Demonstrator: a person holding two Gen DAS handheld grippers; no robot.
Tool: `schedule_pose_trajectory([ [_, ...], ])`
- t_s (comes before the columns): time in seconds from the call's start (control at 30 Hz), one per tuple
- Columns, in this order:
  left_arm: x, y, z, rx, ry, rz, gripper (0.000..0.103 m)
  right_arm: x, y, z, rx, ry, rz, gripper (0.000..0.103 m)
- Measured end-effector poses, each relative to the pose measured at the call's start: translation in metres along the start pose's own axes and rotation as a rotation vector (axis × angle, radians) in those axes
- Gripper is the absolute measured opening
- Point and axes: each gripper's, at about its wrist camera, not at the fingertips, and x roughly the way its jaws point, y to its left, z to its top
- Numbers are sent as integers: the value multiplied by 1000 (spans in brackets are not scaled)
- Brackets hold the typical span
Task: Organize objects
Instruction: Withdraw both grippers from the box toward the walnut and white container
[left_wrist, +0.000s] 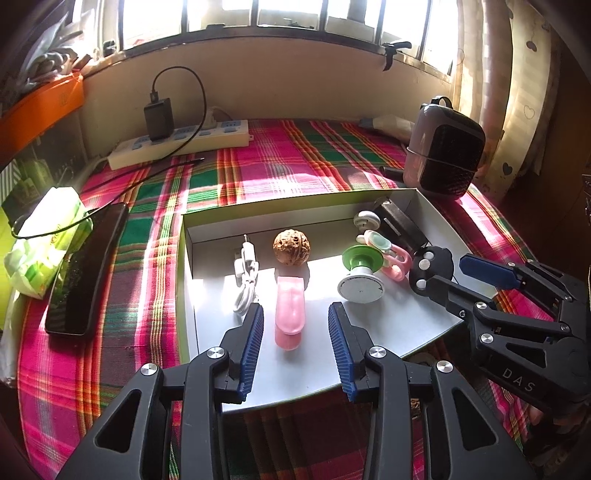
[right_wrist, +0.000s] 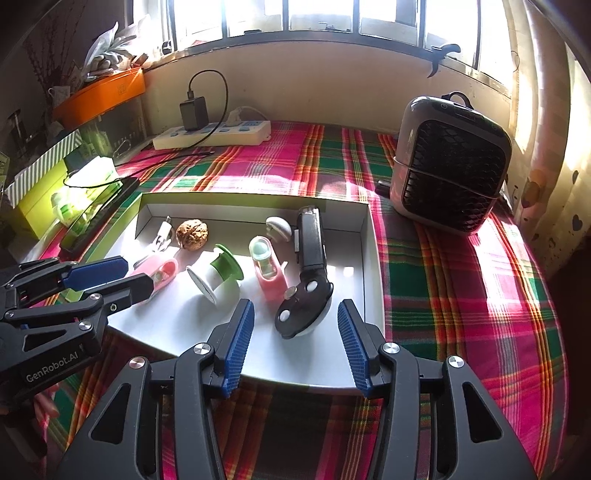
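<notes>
Here, a shallow white cardboard box (left_wrist: 184, 258) is seen on a surface covered by a bright pink and green checked cloth (left_wrist: 295, 162). Inside the box a long pink plastic clip (left_wrist: 290, 312) is laid flat, right between the spread jaws of the left gripper (left_wrist: 295, 330); it is not pinched. A black shaver with three white round heads (right_wrist: 303, 288) is laid near the box's right wall, in front of the right gripper (right_wrist: 295, 343), whose jaws are also spread and hold nothing. A brown bumpy walnut (left_wrist: 291, 246), a white coiled cable (left_wrist: 245, 280) and a green and white plastic spool (left_wrist: 360, 273) are also kept in the box.

Trouble could come if a gripper is swung sideways: the spool or the walnut might be knocked and rolled. The thin box might be pushed across the cloth if a jaw is caught on its rim.
</notes>
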Motion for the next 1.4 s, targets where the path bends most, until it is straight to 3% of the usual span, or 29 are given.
schedule_pose_trajectory([
  [0.97, -56, -9, -46, -27, -74, -76, 35, -44, 5, -43, 28, -44, 42, 49],
  [1.4, -39, -30, -59, 6, -3, -137, 35, -45, 0, -57, 48, -29, 50, 49],
])
